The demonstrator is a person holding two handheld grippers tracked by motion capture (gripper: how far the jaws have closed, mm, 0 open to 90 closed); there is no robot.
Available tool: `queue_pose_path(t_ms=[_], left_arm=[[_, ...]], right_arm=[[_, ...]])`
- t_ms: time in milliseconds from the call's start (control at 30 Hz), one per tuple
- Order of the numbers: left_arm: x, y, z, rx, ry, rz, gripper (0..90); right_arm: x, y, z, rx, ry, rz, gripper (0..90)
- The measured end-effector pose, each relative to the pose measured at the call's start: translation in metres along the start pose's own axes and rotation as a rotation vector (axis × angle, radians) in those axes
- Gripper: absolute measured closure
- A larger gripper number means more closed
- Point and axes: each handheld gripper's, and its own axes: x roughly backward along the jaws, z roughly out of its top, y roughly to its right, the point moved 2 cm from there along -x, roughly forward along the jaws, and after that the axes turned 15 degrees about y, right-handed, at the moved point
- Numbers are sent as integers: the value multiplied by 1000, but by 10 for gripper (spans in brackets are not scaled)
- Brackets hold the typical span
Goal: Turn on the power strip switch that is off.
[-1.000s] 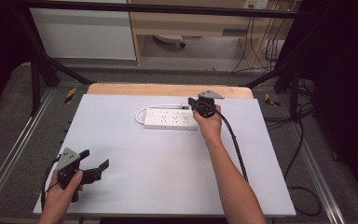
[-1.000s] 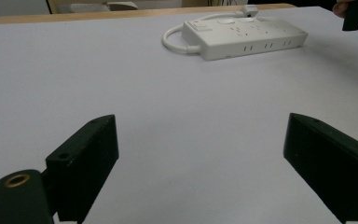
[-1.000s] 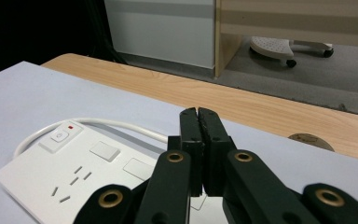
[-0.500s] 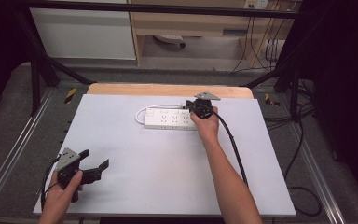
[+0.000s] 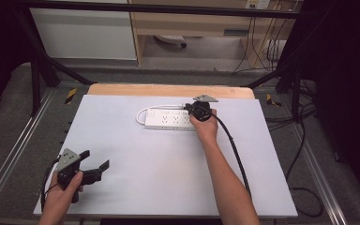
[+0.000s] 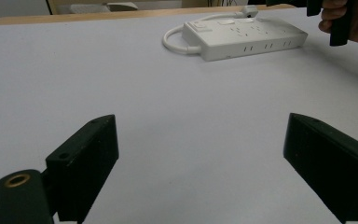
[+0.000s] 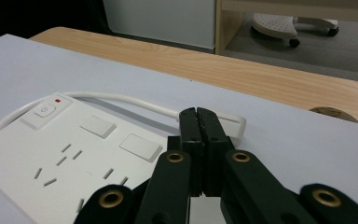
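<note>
My right gripper [image 5: 191, 110], jaws pressed together, hovers over the strip [image 5: 171, 120] mid-frame; left gripper [image 5: 95, 168], lower left, jaws spread.

Even, bright overhead light on the table [image 5: 136, 154], dark surroundings, soft focus, faint shadows.

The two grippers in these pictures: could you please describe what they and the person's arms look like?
Both are black handheld tools. The left gripper and the right gripper each carry a grey three-cornered plate on top and trail a black cable. Each has two flat, blocky black jaws on linkage arms with brass-coloured rivets. The forearms are bare, with no sleeves, gloves or watch showing.
</note>
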Motion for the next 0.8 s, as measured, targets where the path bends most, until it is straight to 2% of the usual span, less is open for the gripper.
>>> queue_pose_path(t_ms=[800], left_arm=[[0, 0, 0, -4, 1, -1, 102]], right_arm=[[-7, -5, -14, -6, -23, 1, 900]])
